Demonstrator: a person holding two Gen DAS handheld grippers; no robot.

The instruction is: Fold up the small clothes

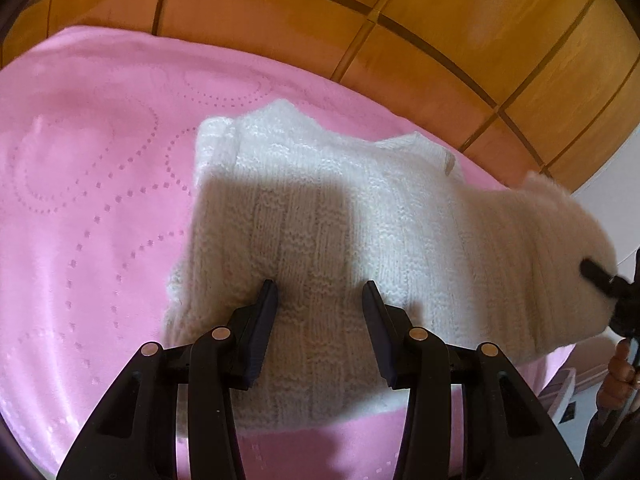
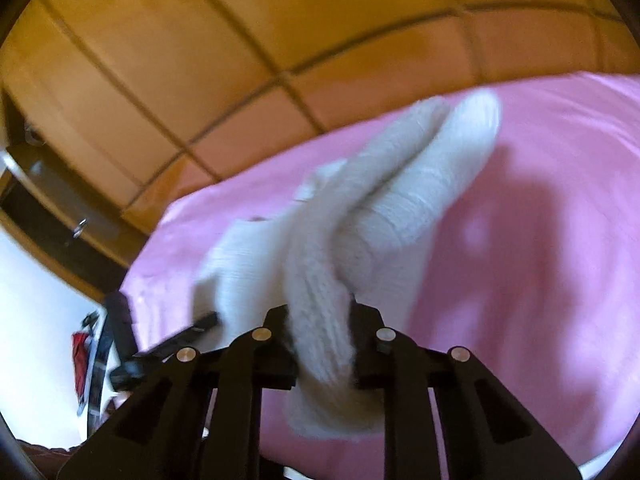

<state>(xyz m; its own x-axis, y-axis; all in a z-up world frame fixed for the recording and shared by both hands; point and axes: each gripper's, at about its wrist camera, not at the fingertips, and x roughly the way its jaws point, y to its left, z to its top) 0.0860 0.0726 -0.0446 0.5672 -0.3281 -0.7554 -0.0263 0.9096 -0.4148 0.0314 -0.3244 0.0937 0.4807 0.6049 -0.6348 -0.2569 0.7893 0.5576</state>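
A small white knitted sweater lies on the pink bedspread. My left gripper is open and hovers just above the sweater's near hem, its fingers apart over the knit. My right gripper is shut on a bunched part of the sweater and holds it lifted off the bed; the view is blurred. The right gripper also shows at the right edge of the left wrist view, gripping the sweater's right side.
The pink bedspread covers the bed. A wooden panelled headboard stands behind it and also shows in the right wrist view. A wooden nightstand with drawers stands at the left. The person's hand is at the right edge.
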